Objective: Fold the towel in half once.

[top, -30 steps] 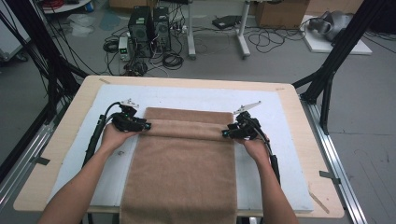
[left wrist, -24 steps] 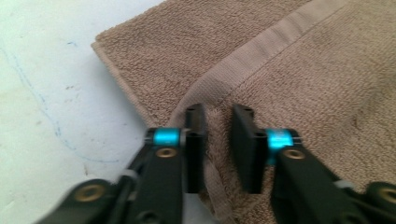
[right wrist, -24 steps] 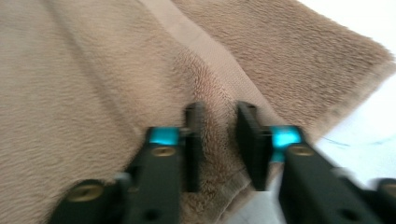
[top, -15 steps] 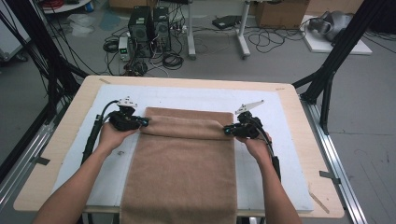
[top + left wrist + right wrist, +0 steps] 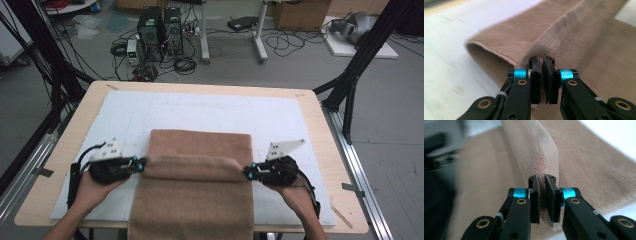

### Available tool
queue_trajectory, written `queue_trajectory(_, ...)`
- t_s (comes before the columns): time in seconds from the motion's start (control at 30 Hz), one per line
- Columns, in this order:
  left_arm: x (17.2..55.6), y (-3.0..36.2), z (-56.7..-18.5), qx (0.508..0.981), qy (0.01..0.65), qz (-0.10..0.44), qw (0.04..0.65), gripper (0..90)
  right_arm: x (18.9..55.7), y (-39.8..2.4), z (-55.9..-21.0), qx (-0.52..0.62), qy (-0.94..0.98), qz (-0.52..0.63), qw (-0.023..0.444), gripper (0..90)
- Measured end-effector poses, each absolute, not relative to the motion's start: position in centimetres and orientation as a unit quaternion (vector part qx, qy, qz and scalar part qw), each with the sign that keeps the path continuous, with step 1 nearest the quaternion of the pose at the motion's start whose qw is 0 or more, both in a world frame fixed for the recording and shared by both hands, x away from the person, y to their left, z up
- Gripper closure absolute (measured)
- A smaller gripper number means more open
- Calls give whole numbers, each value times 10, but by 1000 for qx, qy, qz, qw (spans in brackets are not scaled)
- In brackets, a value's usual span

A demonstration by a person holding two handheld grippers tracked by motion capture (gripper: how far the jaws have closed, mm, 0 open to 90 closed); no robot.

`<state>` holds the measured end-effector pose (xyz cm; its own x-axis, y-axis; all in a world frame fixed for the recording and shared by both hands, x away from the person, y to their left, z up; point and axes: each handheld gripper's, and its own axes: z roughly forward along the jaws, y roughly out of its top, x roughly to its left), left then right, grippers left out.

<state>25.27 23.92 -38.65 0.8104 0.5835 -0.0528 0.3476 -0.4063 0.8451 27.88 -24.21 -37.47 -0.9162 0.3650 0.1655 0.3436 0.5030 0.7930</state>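
Brown towel [image 5: 192, 200] lies on the white worktop [image 5: 280, 115], with its long way running from the far side toward me and its near end hanging off the front edge. My left gripper [image 5: 141, 164] and my right gripper [image 5: 247, 172] have just squeezed their fingers [image 5: 535, 80] nearly shut, each pinching one end of the lifted far edge. That edge stretches sideways between my two hands, over the flat part, so I think I pull it toward me next.
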Motion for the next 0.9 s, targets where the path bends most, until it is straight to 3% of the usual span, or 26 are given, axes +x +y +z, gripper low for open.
queue_trajectory(0.1, 236, 243, -385, 827, 286, 125, 468, 599, 264, -246, -373, 205, 854, 477, -20, 612)
queue_trajectory(0.2, 244, 241, -386, 827, 289, 135, 463, 535, 273, -246, -375, 220, 856, 468, 4, 550)
queue_trajectory(0.5, 317, 230, -397, 818, 321, 180, 442, 509, 343, -247, -388, 297, 852, 427, 61, 450)
queue_trajectory(0.67, 356, 226, -417, 809, 368, 173, 424, 507, 374, -244, -405, 326, 850, 405, 86, 404)
queue_trajectory(0.9, 386, 225, -438, 800, 416, 154, 404, 448, 394, -240, -429, 356, 847, 385, 86, 344)
